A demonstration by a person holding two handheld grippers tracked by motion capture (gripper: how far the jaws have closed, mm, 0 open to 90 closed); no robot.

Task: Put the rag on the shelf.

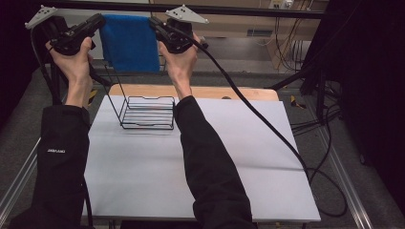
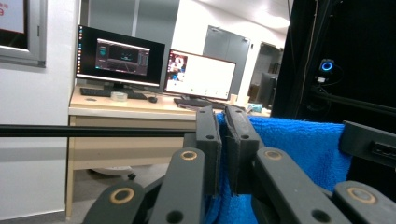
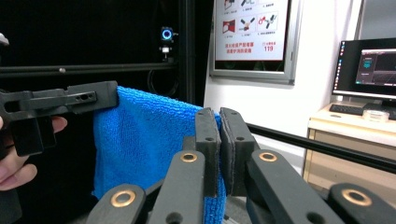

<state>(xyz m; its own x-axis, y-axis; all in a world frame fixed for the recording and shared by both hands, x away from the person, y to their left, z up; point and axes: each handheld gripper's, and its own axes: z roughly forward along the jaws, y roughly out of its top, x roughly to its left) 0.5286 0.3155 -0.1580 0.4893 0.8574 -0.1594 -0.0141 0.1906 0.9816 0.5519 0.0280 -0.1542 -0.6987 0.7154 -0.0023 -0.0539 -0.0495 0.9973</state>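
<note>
— Where is the cloth, and what have you got hold of?

— Both my hands are raised over the far edge of the table (image 1: 286, 157). The blue towel (image 1: 130, 42) hangs between them, stretched by its upper edge, well above the tabletop. My left gripper (image 1: 98, 21) pinches the towel's left top corner; in the left gripper view the jaws are drawn nearly together with blue terry (image 2: 299, 149) caught between the pads. My right gripper (image 1: 155, 24) does likewise at the other corner, its jaws narrow, the towel (image 3: 140, 140) clamped in the slit.

— Is it slack or taut?

— The top edge runs fairly straight from one gripper to the other, and the rest hangs down freely.

— What is underneath?

— A black wire rack (image 1: 145, 112) stands on the white table surface, near its far edge, below and in front of the towel. The towel does not touch it. A black horizontal bar (image 1: 239, 9) runs behind the towel.
</note>
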